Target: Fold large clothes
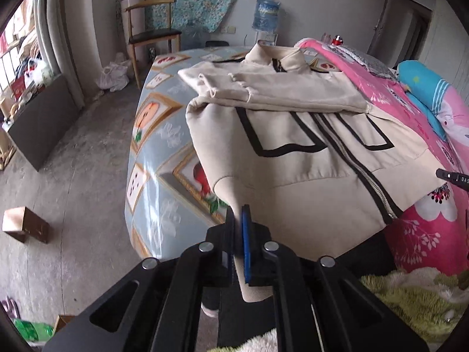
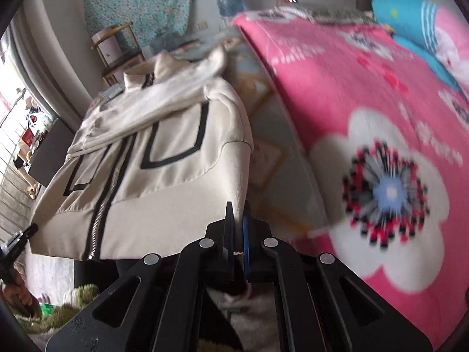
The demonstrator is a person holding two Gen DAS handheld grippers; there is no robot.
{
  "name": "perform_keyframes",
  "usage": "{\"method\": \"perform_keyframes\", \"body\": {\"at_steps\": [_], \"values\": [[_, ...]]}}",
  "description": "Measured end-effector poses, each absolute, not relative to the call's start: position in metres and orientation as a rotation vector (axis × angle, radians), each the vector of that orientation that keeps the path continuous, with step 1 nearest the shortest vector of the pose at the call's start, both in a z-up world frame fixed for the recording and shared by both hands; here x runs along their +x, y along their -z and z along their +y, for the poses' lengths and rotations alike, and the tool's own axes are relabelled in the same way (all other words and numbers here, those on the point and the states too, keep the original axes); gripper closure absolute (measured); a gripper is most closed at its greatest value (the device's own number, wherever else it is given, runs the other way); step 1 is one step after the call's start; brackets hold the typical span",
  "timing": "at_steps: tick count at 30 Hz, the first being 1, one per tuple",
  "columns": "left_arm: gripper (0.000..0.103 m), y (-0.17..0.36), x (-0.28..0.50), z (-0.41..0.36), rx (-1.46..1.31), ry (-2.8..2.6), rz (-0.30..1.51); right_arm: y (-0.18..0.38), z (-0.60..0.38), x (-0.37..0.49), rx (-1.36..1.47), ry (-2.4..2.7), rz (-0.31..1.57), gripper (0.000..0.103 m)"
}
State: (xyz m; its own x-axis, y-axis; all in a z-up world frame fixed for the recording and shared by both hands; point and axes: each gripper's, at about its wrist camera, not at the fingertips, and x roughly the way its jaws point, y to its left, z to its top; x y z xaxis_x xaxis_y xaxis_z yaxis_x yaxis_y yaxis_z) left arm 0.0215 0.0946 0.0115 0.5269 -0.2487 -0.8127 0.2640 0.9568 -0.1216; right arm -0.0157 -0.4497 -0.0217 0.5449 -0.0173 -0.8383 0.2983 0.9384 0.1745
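Now both grippers pinch the cream jacket (image 1: 293, 158): left gripper (image 1: 239, 214) jaws clamped on one hem corner, right gripper (image 2: 238, 211) jaws clamped on the other. The jacket lies on the bed (image 1: 152, 152), just beside the pink quilt (image 2: 366, 111), sleeves folded across its chest.

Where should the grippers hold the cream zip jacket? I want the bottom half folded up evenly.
At the two bottom hem corners, from the near edge of the jacket. Sleeves are already folded across the chest, so the hem is the free straight edge. The left gripper and right gripper each pinch one corner.
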Motion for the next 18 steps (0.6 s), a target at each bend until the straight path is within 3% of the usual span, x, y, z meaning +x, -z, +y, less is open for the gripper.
{"method": "perform_keyframes", "body": {"at_steps": [2, 5, 6, 7, 8, 9, 13, 18], "values": [[0.096, 0.007, 0.019, 0.102, -0.031, 0.292, 1.027, 0.043, -0.451, -0.019, 0.349, 0.199, 1.048, 0.097], [0.088, 0.017, 0.022, 0.111, -0.073, 0.250, 1.060, 0.062, -0.459, -0.013, 0.353, 0.239, 1.134, 0.085], [0.079, 0.014, 0.023, 0.114, -0.074, 0.244, 1.053, 0.060, -0.462, -0.010, 0.344, 0.242, 1.146, 0.078], [0.063, 0.007, 0.026, 0.117, -0.070, 0.239, 1.035, 0.051, -0.465, -0.006, 0.332, 0.243, 1.131, 0.070], [0.054, 0.000, 0.031, 0.119, -0.055, 0.231, 1.013, 0.039, -0.465, -0.003, 0.318, 0.241, 1.107, 0.052], [0.043, -0.007, 0.037, 0.119, -0.032, 0.220, 0.988, 0.026, -0.467, 0.003, 0.300, 0.237, 1.076, 0.042], [0.025, -0.038, 0.085, 0.108, 0.056, 0.215, 0.911, -0.023, -0.466, 0.056, 0.234, 0.156, 0.966, 0.035], [0.013, -0.074, 0.186, 0.065, 0.064, 0.319, 0.858, -0.064, -0.440, 0.159, 0.178, -0.026, 0.869, 0.020]]}}
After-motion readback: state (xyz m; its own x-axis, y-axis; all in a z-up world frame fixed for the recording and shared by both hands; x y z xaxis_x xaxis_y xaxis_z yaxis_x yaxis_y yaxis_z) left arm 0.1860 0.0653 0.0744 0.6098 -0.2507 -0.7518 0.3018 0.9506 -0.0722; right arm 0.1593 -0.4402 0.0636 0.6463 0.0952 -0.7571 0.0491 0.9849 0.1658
